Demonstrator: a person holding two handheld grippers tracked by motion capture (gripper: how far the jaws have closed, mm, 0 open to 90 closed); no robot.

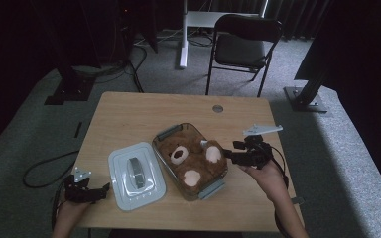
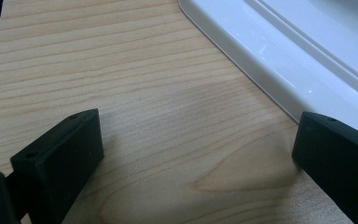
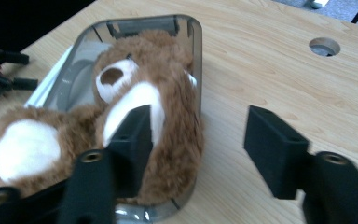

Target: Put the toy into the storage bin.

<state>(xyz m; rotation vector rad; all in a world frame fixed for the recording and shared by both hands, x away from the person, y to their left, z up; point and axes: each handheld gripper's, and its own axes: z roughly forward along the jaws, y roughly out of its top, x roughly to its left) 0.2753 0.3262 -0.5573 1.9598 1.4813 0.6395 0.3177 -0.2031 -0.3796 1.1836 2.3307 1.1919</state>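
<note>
Right hand-held gripper (image 3: 193, 140) half-closed, gripping nothing, one jaw over the bear (image 3: 135, 116), which lies stuffed in the clear box (image 3: 193, 42) just ahead. The plush looks soft and light; pinch a limb. Left hand-held gripper (image 2: 196, 154) wide, beside the lid (image 2: 279, 56).

worktop (image 1: 129, 114): light wood, round hole (image 1: 218, 108) near far edge | on it: white lid (image 1: 136, 174) at left, just beside it clear container (image 1: 171, 132) holding teddy bear (image 1: 193, 161)
</note>
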